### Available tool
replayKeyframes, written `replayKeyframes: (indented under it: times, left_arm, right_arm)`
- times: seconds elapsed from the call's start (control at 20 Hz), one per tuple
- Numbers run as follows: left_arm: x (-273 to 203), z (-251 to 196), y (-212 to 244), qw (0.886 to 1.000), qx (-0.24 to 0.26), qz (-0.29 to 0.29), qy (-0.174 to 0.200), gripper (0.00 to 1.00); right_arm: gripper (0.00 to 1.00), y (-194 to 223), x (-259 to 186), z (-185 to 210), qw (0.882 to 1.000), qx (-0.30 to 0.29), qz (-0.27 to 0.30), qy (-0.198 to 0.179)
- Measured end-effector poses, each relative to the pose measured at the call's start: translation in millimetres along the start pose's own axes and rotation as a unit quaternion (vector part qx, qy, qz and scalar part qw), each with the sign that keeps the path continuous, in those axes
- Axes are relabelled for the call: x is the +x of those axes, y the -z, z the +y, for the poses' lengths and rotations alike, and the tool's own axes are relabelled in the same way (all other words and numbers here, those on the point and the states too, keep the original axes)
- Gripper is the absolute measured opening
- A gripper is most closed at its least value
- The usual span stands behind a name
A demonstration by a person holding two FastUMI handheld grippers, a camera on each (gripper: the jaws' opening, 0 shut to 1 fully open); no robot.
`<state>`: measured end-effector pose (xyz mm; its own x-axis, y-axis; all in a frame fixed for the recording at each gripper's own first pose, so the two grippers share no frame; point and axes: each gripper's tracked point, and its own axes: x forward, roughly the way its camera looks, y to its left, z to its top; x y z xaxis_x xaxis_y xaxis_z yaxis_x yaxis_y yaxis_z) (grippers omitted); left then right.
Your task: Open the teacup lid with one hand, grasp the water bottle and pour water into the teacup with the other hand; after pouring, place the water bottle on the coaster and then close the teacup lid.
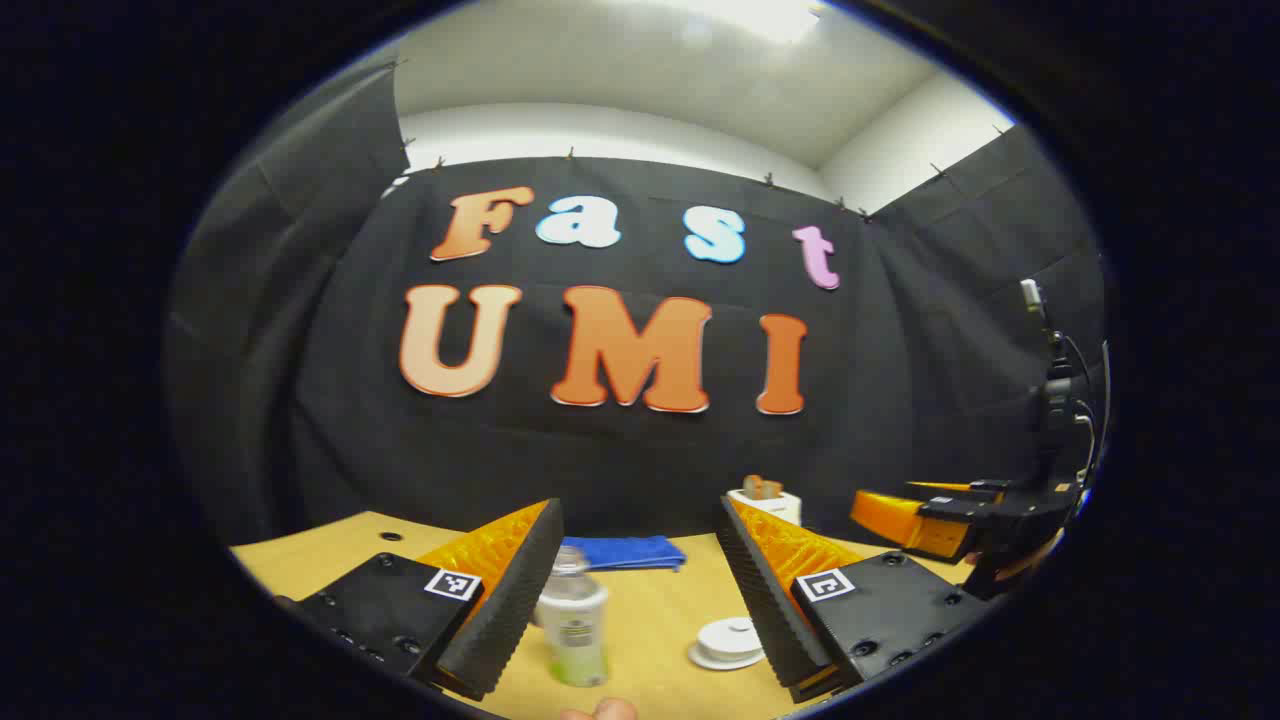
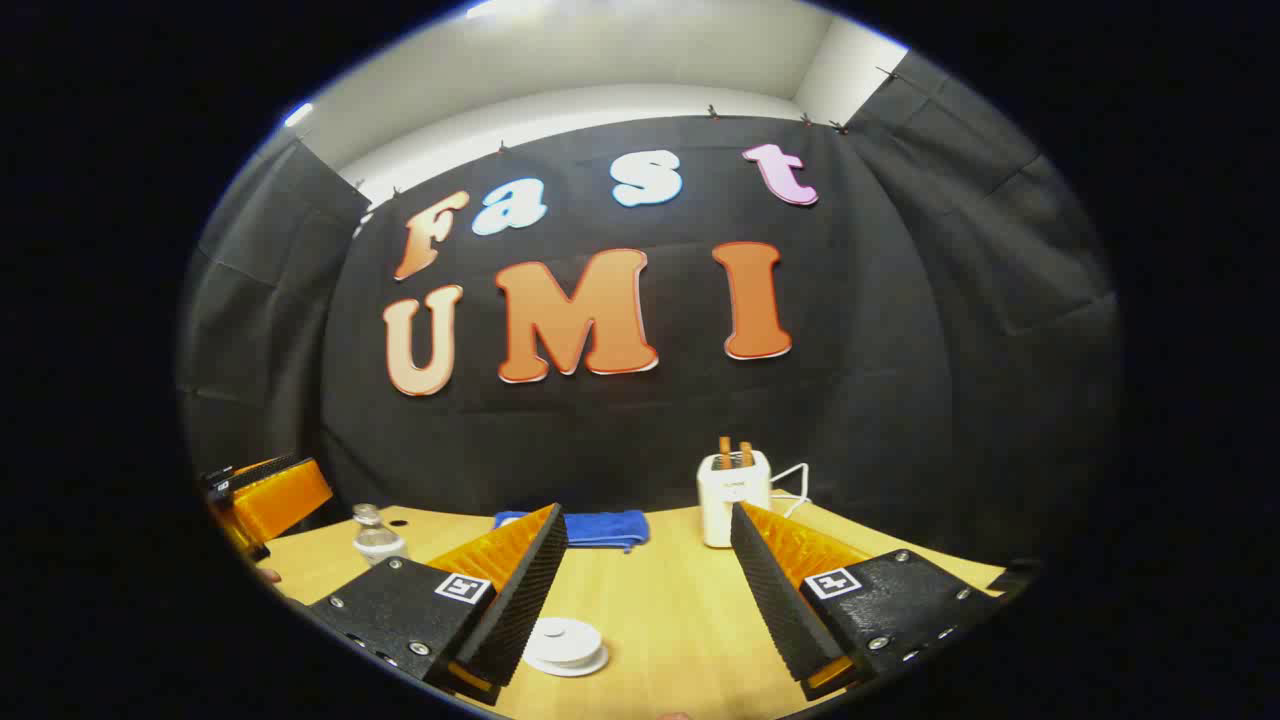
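Start state, nothing grasped, both tools raised above the table. Left gripper has its fingers wide apart; in the left gripper view the water bottle stands upright on the wood just beside the left finger, and the teacup lid sits closed on its cup nearer the right finger. Right gripper is likewise spread with nothing between the fingers; the lid lies low beside its left finger. Judgement: step 1 is lid removal, and the right tool looks better placed for it, leaving the bottle to the left. To do it well, come down square over the lid, pinch the raised centre rather than the flat rim, lift straight up so the cup does not drag. View differences, left to right: the right gripper view shows the bottle far off at left near the other tool, the blue cloth, and the toaster in full with its cord; the left gripper view gives the bottle close and the toaster partly hidden. I cannot tell where the coaster is
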<state>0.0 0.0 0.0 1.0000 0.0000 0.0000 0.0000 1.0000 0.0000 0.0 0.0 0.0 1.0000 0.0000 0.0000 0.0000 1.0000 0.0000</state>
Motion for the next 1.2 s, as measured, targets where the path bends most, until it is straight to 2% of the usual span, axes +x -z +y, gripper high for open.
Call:
replayKeyframes:
  times: [0.1,0.2,0.35,0.55,0.75,0.95,1.2]
  left_arm:
    - [-5.6,44.0,7.4,0.999,0.007,0.017,-0.041,1.0]
    - [-5.3,73.6,12.8,0.997,-0.002,0.026,-0.078,1.0]
    - [-9.6,95.8,27.7,0.993,-0.016,0.046,-0.106,0.98]
    - [-7.6,107.8,47.2,0.991,-0.019,0.068,-0.118,0.99]
    - [-2.6,115.6,59.6,0.988,0.014,0.086,-0.129,0.99]
    - [1.6,108.7,66.0,0.988,-0.005,0.094,-0.119,0.99]
    - [2.4,101.6,67.9,0.989,0.001,0.093,-0.114,0.99]
  right_arm:
    - [0.98,3.5,6.5,9.2,1.0,-0.003,0.006,-0.009]
    - [1.0,21.1,17.3,11.8,0.999,-0.019,0.029,-0.003]
    - [0.98,43.8,15.5,17.4,0.997,-0.033,0.062,-0.013]
    - [0.98,52.0,12.8,8.7,0.996,-0.028,0.083,-0.007]
    - [0.98,42.8,8.0,1.9,0.997,-0.019,0.072,-0.003]
    - [0.98,40.1,7.8,-2.4,0.998,-0.019,0.068,0.002]
    - [0.98,54.6,13.3,5.3,0.996,-0.022,0.081,-0.004]
